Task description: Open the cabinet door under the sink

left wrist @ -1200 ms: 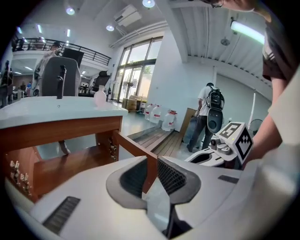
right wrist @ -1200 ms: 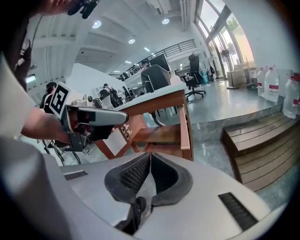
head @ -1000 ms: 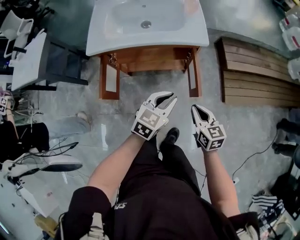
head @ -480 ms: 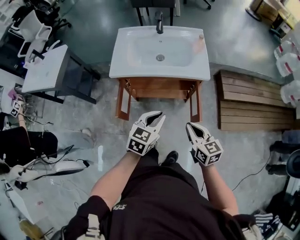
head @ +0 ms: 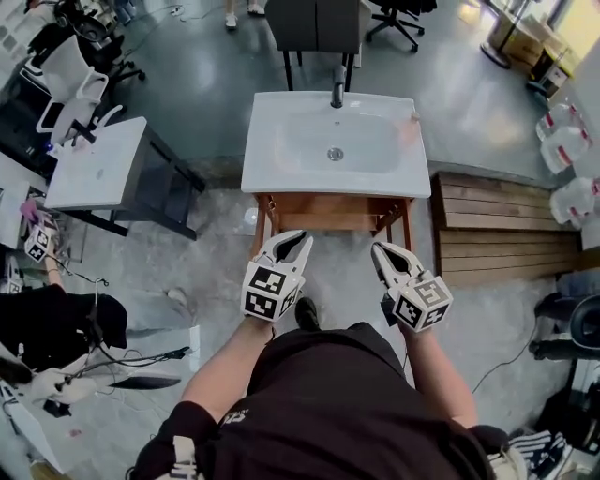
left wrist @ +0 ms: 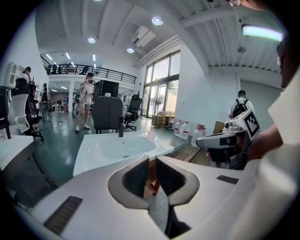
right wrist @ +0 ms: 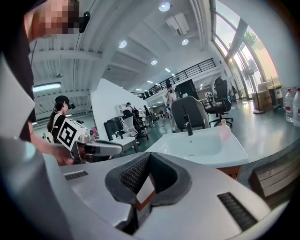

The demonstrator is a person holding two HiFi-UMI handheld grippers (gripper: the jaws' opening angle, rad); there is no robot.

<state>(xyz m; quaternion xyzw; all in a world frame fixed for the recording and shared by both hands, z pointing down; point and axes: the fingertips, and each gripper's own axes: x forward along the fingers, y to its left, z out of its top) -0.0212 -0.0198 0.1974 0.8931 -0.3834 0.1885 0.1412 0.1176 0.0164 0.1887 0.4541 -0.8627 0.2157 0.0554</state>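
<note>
The left hand-held gripper (head: 291, 241), jaws just closing on nothing, and the clenched right hand-held gripper (head: 384, 251) hover empty. The cabinet (head: 328, 210) lies ahead and below them, so spread one before reaching for its door.

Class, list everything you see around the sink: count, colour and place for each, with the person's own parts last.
sink: one, white, centre, on the cabinet
faucet: one, dark, back edge of the sink
cabinet: one, brown wood, under the sink
slatted platform: one, brown wood, floor right of the sink
side table: one, white top on dark stand, left of the sink
water jugs: at least three, clear with red labels, right edge
office chair: one, black, top of the head view
shoe: one, black, floor below the left gripper
left gripper: one, white, before the cabinet; jaws just been closing, narrow gap, nothing between
right gripper: one, white, right of the left one; jaws shut, empty
</note>
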